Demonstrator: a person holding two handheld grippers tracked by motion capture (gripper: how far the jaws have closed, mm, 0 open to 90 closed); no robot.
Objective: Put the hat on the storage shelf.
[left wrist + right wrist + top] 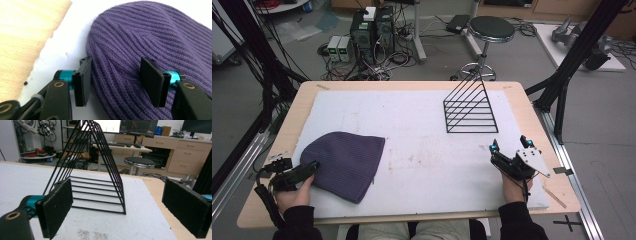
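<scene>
Beanie [344, 162] flat, crown toward L tool [115, 82]

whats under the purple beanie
The beanie lies flat on the white mat, which covers the wooden table. Whether anything sits beneath or inside it cannot be seen: the knit hides it. The left claw straddles its edge.

Wooden table [532, 117] bears a white mat [412, 130] carrying beanie [344, 162] and wire rack [472, 107]
</scene>
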